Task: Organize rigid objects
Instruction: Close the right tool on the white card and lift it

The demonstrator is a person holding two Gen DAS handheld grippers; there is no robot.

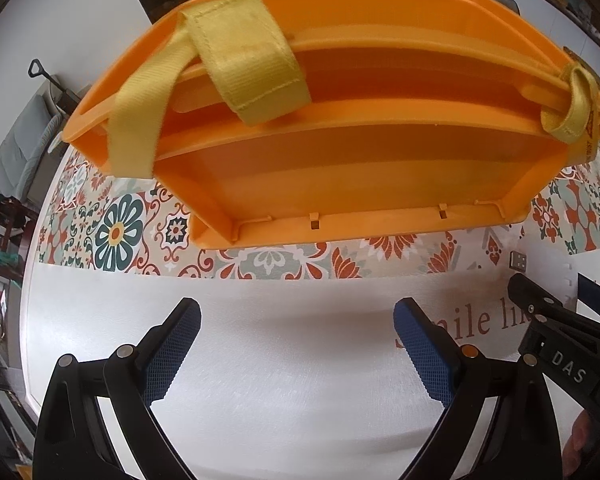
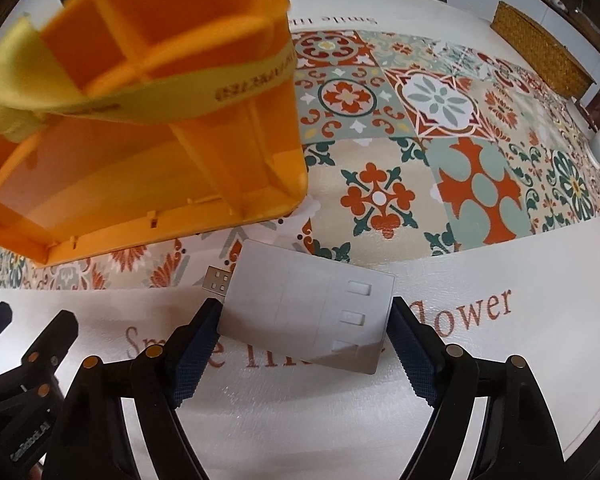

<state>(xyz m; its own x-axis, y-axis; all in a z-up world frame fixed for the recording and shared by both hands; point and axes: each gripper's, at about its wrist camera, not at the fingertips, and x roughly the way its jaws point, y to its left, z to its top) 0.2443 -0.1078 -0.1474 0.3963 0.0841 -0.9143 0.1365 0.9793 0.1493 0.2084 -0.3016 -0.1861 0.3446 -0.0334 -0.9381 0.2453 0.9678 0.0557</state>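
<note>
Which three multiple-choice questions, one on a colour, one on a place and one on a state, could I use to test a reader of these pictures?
1. What colour are the straps on the orange box?
A. blue
B. black
C. yellow

2. Where is the grey USB device?
A. inside the orange box
B. between the fingers of the right gripper
C. under the left gripper

3. How does the left gripper stand?
A. open, with nothing between its fingers
B. shut on a strap
C. shut on the USB device

Answers:
1 C: the webbing over the box rim is yellow.
2 B: the right wrist view shows the device between that gripper's two pads.
3 A: the left wrist view shows only bare tablecloth between the spread fingers.
</note>
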